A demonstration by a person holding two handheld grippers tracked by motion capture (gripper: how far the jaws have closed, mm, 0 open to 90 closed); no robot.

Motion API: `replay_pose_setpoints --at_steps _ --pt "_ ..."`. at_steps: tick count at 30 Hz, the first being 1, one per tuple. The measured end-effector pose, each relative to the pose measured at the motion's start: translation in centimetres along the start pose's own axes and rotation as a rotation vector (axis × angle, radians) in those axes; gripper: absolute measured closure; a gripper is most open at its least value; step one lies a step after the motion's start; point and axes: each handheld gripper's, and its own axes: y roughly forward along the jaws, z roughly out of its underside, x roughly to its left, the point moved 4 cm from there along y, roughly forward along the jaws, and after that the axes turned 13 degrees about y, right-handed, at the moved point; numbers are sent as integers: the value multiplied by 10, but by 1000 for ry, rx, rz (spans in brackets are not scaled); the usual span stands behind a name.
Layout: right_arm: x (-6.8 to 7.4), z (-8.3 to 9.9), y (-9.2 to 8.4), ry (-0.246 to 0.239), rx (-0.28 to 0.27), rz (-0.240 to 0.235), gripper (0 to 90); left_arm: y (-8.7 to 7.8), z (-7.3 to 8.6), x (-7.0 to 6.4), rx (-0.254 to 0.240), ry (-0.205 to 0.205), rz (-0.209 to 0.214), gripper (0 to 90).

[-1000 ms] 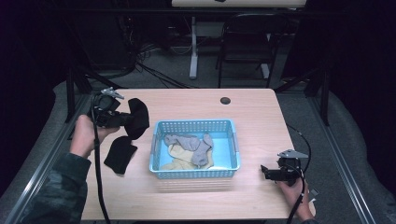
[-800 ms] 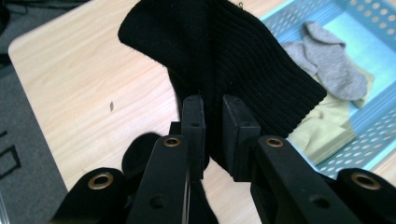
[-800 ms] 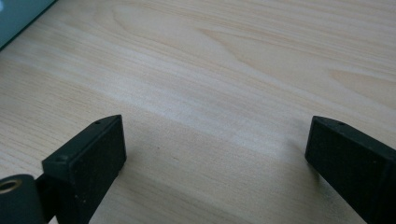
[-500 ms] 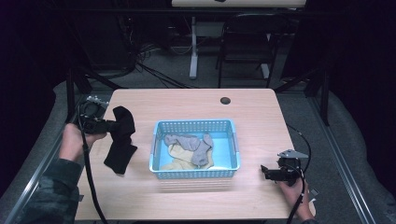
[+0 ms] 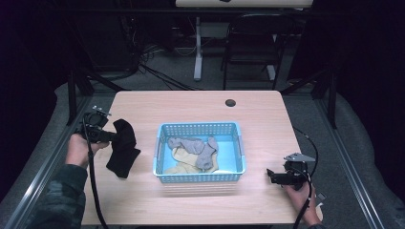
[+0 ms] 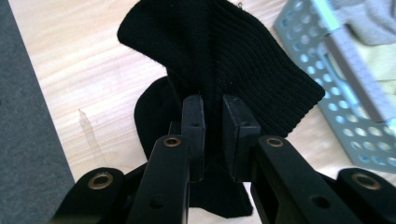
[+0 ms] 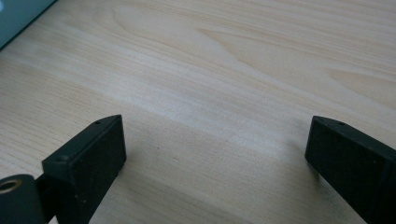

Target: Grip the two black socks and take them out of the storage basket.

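My left gripper (image 6: 212, 109) pinches a black sock (image 5: 122, 148) left of the basket (image 5: 197, 177), its long axis hanging to the table (image 5: 191, 102), toe touching down. My right gripper (image 7: 215, 154) rests wide open, farther from the sock.

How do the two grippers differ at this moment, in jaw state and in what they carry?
The left gripper has its jaws nearly closed, pinching a black sock; the right gripper has its jaws wide apart with nothing between them. The left one sits left of the blue basket with the sock draped onto the table; the right one sits to the basket's right, over bare wood. Both point toward the basket.
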Motion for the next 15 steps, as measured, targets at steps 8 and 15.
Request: replay_pose_setpoints --at_steps 8,15 --pt "0 0 0 0 -1 -1 46 35 8 10 69 -29 -8 774" --pt "0 0 0 1 -1 -1 46 46 19 10 59 -58 -10 365"
